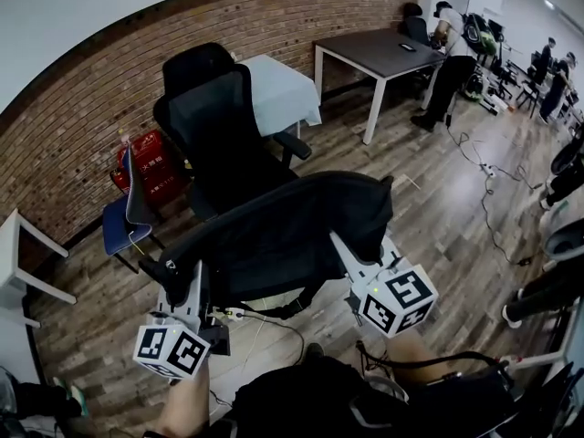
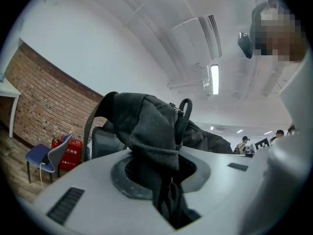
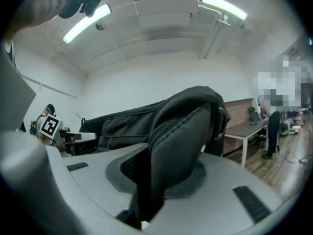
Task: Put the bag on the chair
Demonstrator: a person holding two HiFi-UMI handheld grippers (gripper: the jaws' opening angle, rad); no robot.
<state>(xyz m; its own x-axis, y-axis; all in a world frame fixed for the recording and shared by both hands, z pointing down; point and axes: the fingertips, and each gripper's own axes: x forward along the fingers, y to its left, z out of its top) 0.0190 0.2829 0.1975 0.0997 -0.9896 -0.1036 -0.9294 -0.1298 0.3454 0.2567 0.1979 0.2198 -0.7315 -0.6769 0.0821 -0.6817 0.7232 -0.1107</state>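
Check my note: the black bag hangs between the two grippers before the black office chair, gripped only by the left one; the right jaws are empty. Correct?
Not quite. The right gripper is not empty: the right gripper view shows its jaws shut on the padded strap of the bag. The left gripper grips the bag too, before the black office chair.

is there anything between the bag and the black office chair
Nothing visible stands between them. The bag, clamped at its ends by the left tongs and right tongs, hangs directly in front of the black office chair. In the head view the bag hides the seat, so the seat itself cannot be checked.
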